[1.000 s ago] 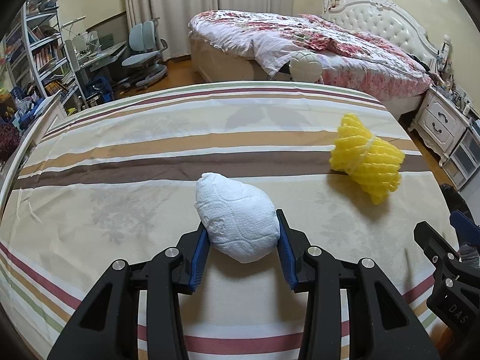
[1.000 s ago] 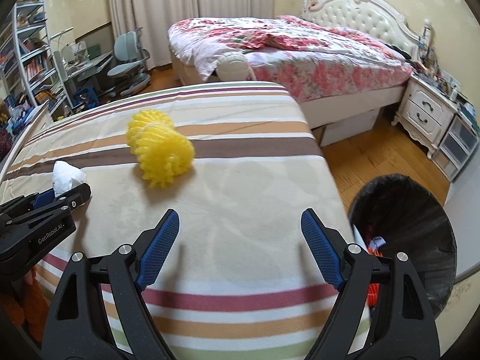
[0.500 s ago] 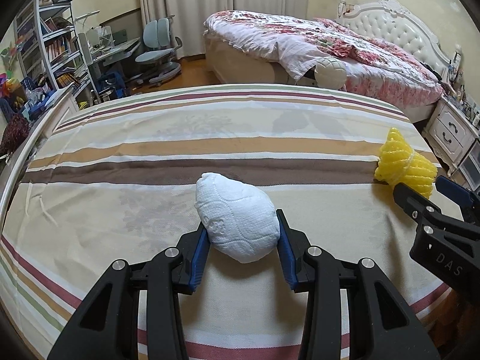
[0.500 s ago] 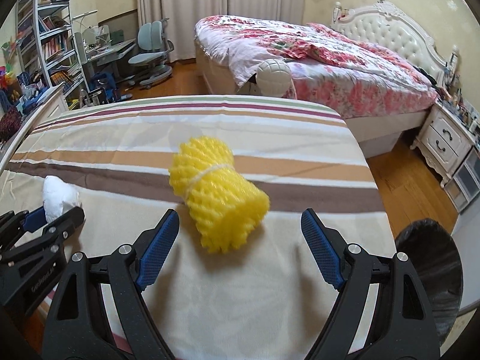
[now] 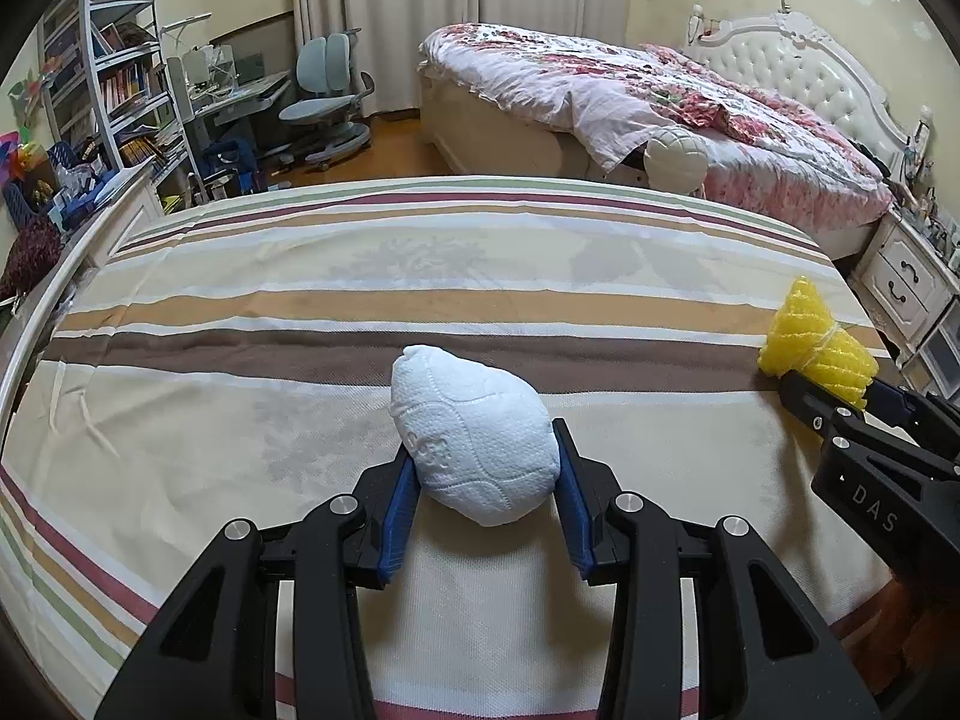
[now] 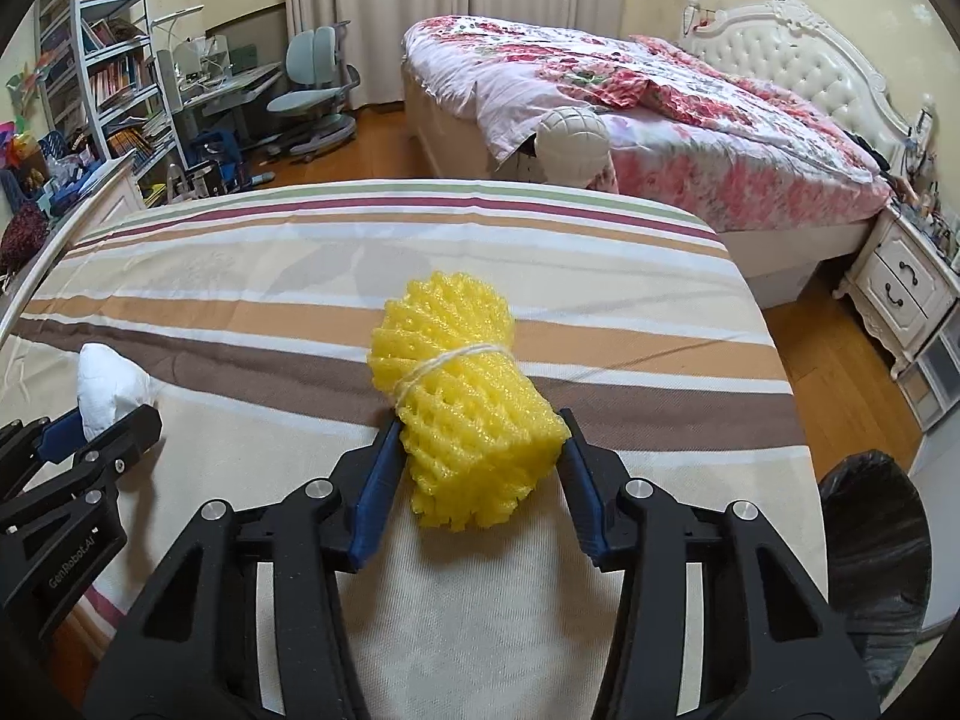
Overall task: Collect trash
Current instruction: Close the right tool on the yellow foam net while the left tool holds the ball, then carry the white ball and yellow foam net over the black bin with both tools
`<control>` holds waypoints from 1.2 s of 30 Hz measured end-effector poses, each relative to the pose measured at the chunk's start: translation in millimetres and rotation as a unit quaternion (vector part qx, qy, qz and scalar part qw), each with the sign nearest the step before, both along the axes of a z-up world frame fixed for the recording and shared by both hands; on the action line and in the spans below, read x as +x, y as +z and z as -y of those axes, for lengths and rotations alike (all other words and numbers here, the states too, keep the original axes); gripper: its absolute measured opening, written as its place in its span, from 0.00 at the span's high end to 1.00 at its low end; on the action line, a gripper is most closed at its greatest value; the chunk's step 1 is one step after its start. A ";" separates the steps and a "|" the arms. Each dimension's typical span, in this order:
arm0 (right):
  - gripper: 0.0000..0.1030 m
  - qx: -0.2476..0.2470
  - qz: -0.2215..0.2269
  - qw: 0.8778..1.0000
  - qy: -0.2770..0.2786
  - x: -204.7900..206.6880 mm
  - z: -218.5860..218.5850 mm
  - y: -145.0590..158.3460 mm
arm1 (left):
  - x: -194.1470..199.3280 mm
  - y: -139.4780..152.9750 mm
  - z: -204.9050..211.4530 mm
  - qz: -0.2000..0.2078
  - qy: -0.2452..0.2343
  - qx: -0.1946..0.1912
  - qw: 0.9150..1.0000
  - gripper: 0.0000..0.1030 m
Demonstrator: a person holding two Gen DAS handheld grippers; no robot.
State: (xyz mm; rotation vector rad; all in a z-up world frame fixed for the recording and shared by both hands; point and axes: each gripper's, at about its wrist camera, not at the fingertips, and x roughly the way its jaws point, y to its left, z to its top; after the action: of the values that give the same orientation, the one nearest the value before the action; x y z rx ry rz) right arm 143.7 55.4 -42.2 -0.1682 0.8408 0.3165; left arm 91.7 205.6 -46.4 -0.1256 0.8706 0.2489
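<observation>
The white wad (image 5: 474, 438) sits pinched between the blue pads (image 5: 397, 516) of the left gripper (image 5: 480, 480), over the striped sheet (image 5: 420, 300), near its front edge. To its right, the yellow foam net (image 6: 462, 414) — tied round with string — lies on the same sheet, with the right gripper (image 6: 477, 468) closed onto its near end, both pads touching it. Beyond the sheet's right edge, on the wooden floor, stands a black-lined bin (image 6: 876, 540).
</observation>
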 end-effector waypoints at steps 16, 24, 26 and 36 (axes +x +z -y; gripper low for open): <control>0.55 0.018 0.002 1.000 -0.017 -52.9 26.9 5.2 | -26.6 4.3 30.5 0.011 -0.030 -0.007 0.999 0.60; 0.55 0.022 0.009 0.999 -0.041 -77.8 54.1 8.3 | -39.6 4.7 56.0 0.014 -0.053 -0.011 0.998 0.60; 0.55 0.023 0.010 0.999 -0.048 -83.3 61.7 8.2 | -42.4 4.0 62.7 0.013 -0.061 -0.011 0.998 0.60; 0.55 0.030 0.013 0.996 -0.083 -104.4 98.9 6.0 | -50.1 3.2 102.5 0.017 -0.100 -0.004 0.995 0.60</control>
State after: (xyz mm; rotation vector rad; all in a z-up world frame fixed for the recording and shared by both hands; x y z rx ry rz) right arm 39.3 -43.5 -36.2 -0.0469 0.8139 0.1831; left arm 41.6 103.1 -43.3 -0.0498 0.8446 0.0550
